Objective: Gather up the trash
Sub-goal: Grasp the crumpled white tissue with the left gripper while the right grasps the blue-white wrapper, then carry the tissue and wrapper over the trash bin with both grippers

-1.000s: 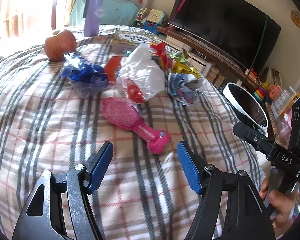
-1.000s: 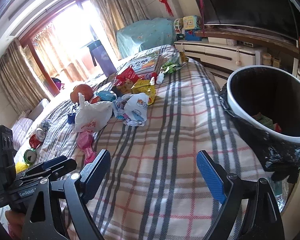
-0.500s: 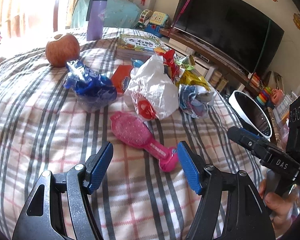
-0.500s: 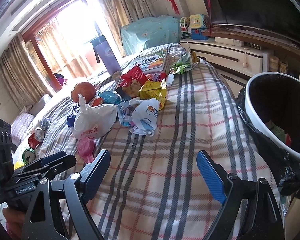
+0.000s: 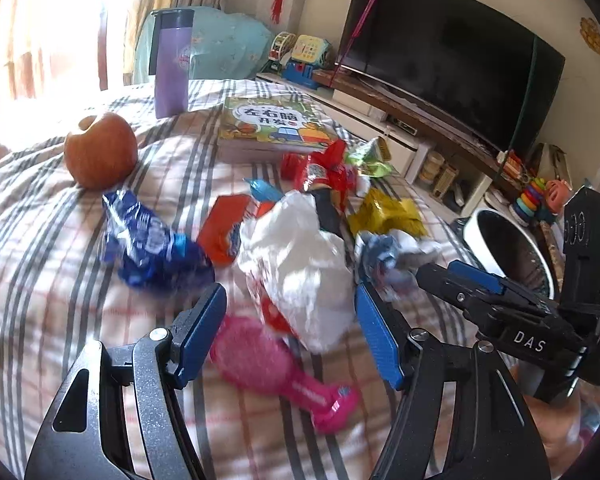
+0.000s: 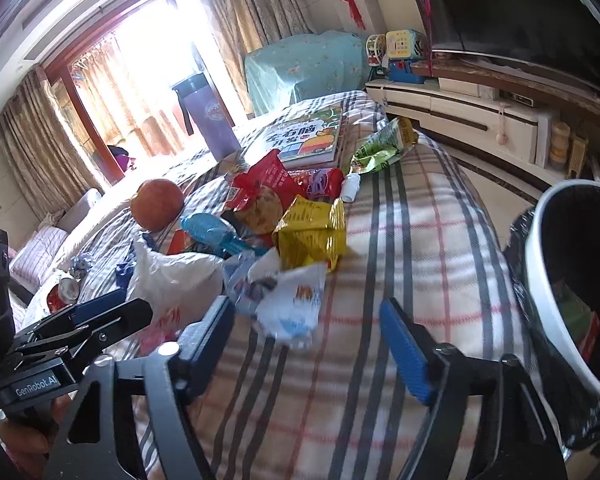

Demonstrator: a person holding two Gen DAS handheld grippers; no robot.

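Step in hand: approach to the first pick. Both tools are over the plaid bedspread (image 6: 400, 248), and neither holds anything.

Left gripper (image 5: 292, 334): jaws spread wide, empty. It points at the white plastic bag (image 5: 300, 256), which lies just ahead between the two blue pads. A pink hairbrush (image 5: 276, 360) lies on the bedspread directly under the jaws; judged from its look, it is not trash.

Right gripper (image 6: 308, 344): jaws spread wide, empty. A crumpled white wrapper (image 6: 292, 304) lies just ahead of it, touching the plastic bag on one side and close to a yellow snack bag (image 6: 312, 232) behind.

Location of the trash: one loose heap in the middle of the bed. It includes the items above, a blue wrapper (image 5: 152, 244), a red snack bag (image 6: 260, 184) and a green packet (image 6: 384, 148). An apple (image 5: 100, 156), a purple bottle (image 5: 172, 64) and a picture book (image 5: 272, 124) stand or lie beyond the heap. The bin (image 6: 572, 280), lined with a black bag, stands beside the bed on the right-hand side; some refuse already shows inside it.

Next move, as judged:
1. Advance each tool until the soft material sits between the pads.
2. Close on a raised fold, not on the bedspread.
3. Keep the left jaws clear of the hairbrush.
4. Carry the load to the bin and release over the opening
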